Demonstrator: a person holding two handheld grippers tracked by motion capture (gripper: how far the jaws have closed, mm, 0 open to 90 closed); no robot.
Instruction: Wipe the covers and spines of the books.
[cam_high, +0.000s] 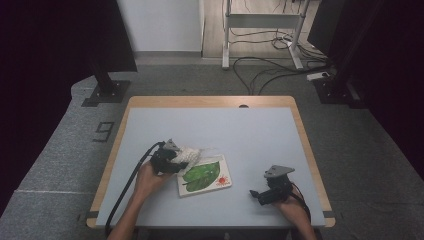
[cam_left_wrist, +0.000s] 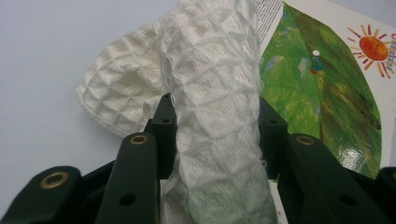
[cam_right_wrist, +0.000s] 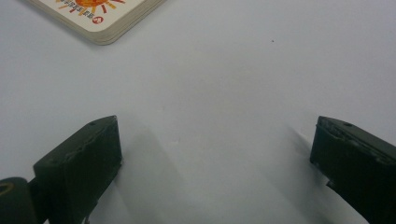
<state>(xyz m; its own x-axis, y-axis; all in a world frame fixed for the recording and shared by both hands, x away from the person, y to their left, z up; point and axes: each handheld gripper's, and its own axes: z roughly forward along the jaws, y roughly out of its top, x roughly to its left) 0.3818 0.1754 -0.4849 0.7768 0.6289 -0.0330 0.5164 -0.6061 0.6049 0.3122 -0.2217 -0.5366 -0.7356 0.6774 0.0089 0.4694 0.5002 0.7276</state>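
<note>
**Mara:** High view first: where does the left claw (cam_high: 181, 159) sit?

**Jon:** At the left of the pale grey tabletop (cam_high: 250, 135), held in the person's left hand (cam_high: 148, 176). It is over the upper left corner of the picture book (cam_high: 205, 175), and a white waffle-weave cloth (cam_high: 192, 154) is bunched at its tip.

**Mara:** Is the cloth actually gripped?

**Jon:** Yes. In the left gripper view the cloth (cam_left_wrist: 217, 116) runs up as a thick rolled band between the two black jaws, and both pads press into its sides. So that claw is pinching the cloth. A looser fold of it hangs off to the left, above bare tabletop.

**Mara:** And the book?

**Jon:** It lies flat on the tabletop, slightly turned, with a big green leaf and a small orange sun on its cover. In the left gripper view the cover (cam_left_wrist: 327, 93) lies behind and to the right of the cloth; whether the cloth touches it, I cannot tell.

**Mara:** The right claw (cam_high: 256, 194)?

**Jon:** Near the front right of the tabletop, in the right hand (cam_high: 295, 209), well apart from the book. In the right gripper view its jaws are spread wide with bare tabletop between them, and a corner of the book (cam_right_wrist: 100, 23) peeks in at the top left.
</note>
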